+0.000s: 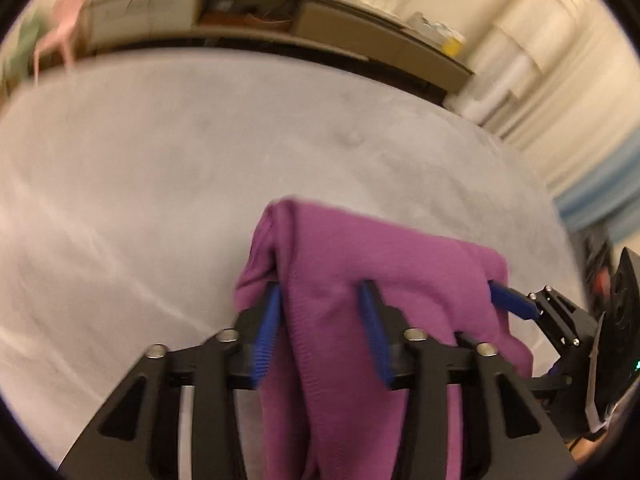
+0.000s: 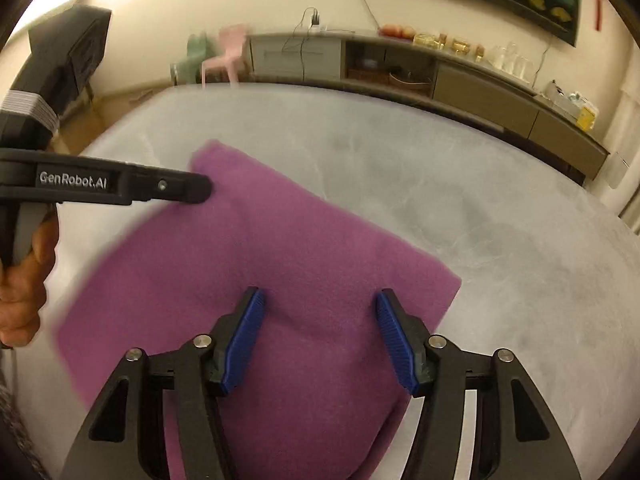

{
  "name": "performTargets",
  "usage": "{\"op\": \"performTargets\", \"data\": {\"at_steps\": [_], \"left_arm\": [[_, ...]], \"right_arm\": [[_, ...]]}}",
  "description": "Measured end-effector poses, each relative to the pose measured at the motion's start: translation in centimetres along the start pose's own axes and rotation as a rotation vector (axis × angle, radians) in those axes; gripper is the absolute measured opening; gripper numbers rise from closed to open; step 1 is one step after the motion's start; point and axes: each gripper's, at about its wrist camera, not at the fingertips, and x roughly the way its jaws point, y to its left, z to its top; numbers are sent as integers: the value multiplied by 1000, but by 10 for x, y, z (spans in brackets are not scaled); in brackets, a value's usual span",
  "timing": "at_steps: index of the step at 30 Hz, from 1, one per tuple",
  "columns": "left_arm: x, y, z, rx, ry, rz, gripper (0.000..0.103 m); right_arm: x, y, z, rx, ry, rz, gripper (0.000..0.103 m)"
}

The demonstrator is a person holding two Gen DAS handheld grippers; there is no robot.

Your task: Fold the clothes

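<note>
Spanning beneath both claws, grey bed (image 2: 480, 200). Purple garment (image 2: 260, 264) ahead of right gripper (image 2: 320, 336), whose jaws gape, empty; bunched fold between left gripper (image 1: 324, 332) jaws, grip uncertain, apparently lifted for folding.

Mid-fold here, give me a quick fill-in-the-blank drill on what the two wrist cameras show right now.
1. The garment between both tongs is ____ in colour.
2. The pads lining the tongs' fingers are ____.
3. The garment lies over a ____ surface.
4. The jaws of the right tongs stand ____, with cloth between them, and so do those of the left tongs.

Missing words: purple; blue; grey; open
</note>
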Motion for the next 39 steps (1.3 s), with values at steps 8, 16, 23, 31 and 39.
{"op": "performTargets", "data": {"at_steps": [8, 16, 23, 31, 39], "left_arm": [[-63, -25, -38, 52, -53, 27, 44], [-45, -39, -110, 182, 52, 100, 47], [-16, -72, -95, 160, -50, 93, 49], [-43, -89, -110, 116, -177, 144, 62], [-92, -123, -152, 128, -335, 117, 80]], "right_arm": [[-50, 2, 8, -16, -33, -32, 62], [-55, 43, -67, -64, -66, 37, 61], [-57, 8, -61, -18, -33, -88, 62], [-89, 5, -68, -22, -59, -118, 63], [-173, 1, -143, 65, -171, -97, 72]]}}
